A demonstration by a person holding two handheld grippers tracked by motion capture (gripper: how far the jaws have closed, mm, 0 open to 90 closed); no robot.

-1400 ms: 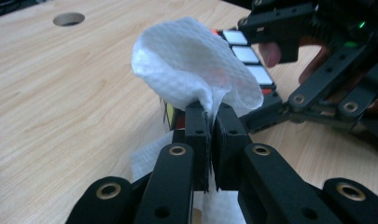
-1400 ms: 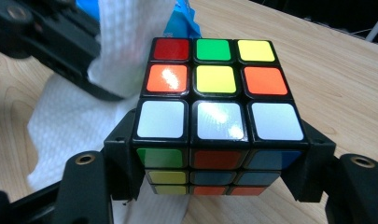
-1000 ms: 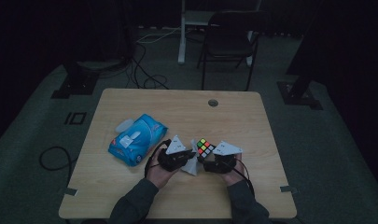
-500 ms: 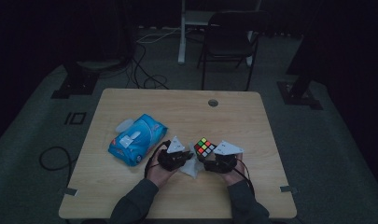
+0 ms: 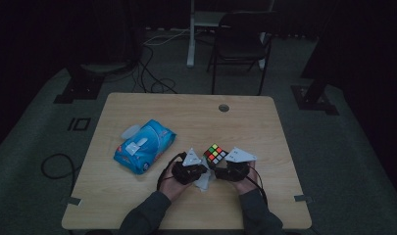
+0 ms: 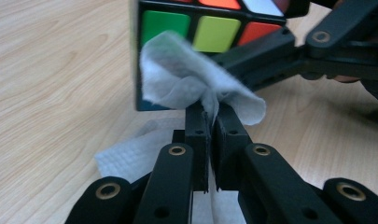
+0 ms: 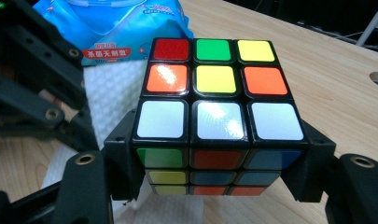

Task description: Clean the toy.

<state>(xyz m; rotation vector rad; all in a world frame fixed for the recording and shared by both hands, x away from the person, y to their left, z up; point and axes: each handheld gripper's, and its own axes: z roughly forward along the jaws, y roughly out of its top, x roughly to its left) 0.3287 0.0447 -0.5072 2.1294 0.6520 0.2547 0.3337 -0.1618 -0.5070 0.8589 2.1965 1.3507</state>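
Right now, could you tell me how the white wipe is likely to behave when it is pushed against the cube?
The wipe, pinched in the left gripper, bunches into soft folds, so it is probably floppy and will crumple, not push. It looks thin and likely light. The cube, clamped in the right gripper, should stay put.

Wooden table (image 5: 284,147), light brown, rounded corners, grain lines along top. Small round hole (image 5: 224,107) near far edge, right of middle. Blue pack of wet wipes (image 5: 144,146) lies flat on left half, white flap on top, turned at slant. White wipe (image 5: 204,180) lies partly on tabletop near front edge, in middle, crumpled. Right half of table bare wood. Table stands on dark grey carpet floor (image 5: 343,161). Black cable (image 5: 51,164) lies looped on floor beside table's left side.
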